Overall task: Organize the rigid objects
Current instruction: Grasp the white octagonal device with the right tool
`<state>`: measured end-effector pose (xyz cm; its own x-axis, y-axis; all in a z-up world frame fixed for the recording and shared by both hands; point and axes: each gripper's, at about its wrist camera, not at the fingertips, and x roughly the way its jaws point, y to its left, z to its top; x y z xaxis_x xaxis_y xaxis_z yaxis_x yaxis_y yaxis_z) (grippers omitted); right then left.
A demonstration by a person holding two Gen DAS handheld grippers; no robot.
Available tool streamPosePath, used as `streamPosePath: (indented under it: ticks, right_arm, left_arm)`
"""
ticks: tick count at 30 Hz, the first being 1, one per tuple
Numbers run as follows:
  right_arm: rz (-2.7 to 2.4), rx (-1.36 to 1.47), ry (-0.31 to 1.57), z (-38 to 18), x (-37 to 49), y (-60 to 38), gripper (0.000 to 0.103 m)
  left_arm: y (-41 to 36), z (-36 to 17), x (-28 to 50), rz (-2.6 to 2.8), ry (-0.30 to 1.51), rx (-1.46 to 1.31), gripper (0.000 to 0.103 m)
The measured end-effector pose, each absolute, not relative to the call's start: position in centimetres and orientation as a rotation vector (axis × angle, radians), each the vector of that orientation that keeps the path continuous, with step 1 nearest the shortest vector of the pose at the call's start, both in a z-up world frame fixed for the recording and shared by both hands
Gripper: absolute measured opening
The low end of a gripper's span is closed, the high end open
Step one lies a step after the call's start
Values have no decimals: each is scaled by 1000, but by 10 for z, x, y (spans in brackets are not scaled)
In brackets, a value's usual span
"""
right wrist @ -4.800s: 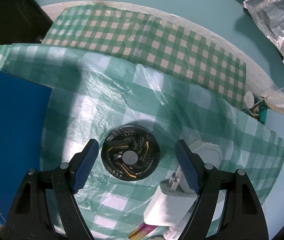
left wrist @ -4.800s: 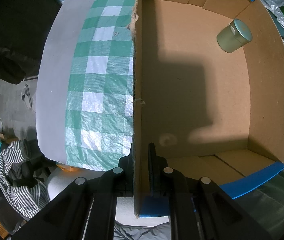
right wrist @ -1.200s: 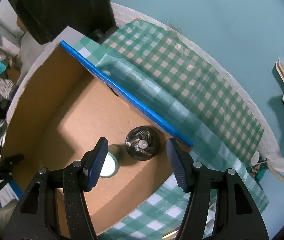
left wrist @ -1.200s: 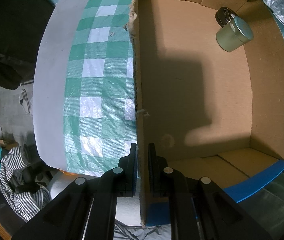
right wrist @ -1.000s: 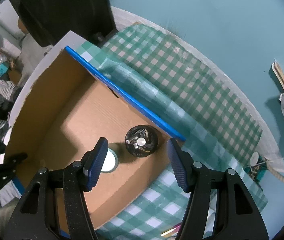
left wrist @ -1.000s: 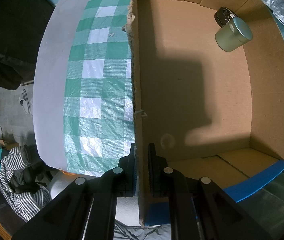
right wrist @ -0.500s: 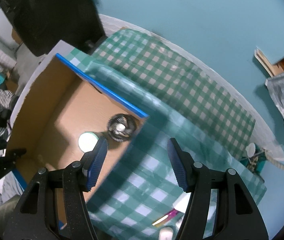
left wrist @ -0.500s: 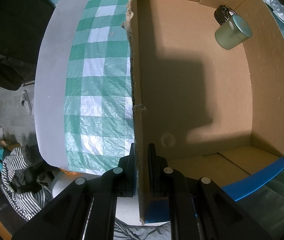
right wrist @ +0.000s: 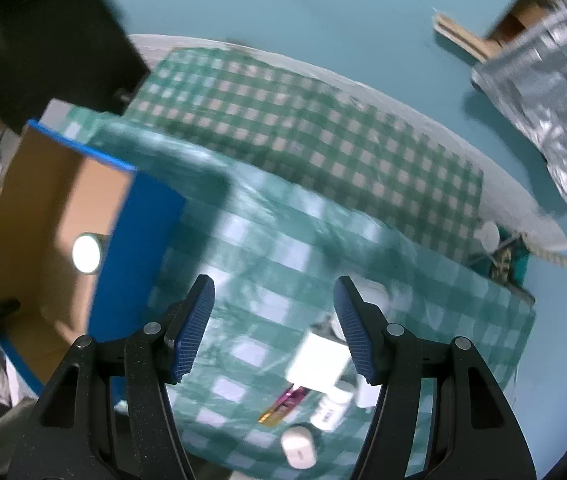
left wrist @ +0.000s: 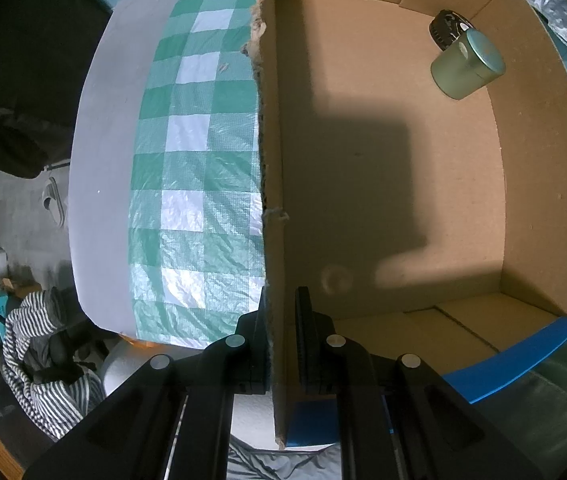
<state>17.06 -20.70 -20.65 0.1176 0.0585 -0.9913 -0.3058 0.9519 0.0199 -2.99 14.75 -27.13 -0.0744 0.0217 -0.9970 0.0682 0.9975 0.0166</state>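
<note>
Left hand-held gripper [left wrist: 281, 344] clamped on cardboard box [left wrist: 539, 184] wall; right hand-held gripper [right wrist: 273, 322] half-open, empty, over table [right wrist: 283, 240]. Next: white charger [right wrist: 315, 364], lower right.

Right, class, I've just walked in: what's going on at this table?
A person is sorting small hard items into a cardboard box. The left tongs are clamped shut on the box's near wall, steadying it. Inside, in the far corner, lie a green tin and a black fan. The right tongs hang open and empty above the checked tablecloth, near a white charger and other small items waiting to be packed.
</note>
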Motion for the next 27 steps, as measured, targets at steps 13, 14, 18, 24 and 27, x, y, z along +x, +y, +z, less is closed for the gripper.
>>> streamPosePath:
  ticks: [13,14,18,24,27]
  right_arm:
    - [81,-43,1569,-285,182,-281,62]
    - [72,-43,1574,-290,182,-283,62]
    - [59,-36,1584,-304,181,-289,62]
    - [35,-9,1592,-320,180,-294,62]
    - [19,-22,1573,-321,180,-292,60]
  left_arm:
    - [148,-272,-31,-28,1651,63,9]
    - [147,-272,-31,-28,1651,62,9]
    - [146,-272,-31,-26,1653,64,9]
    - [147,-273,-32,-24,1656,67,9]
    - [148,-273,-32,-24,1656,67,9]
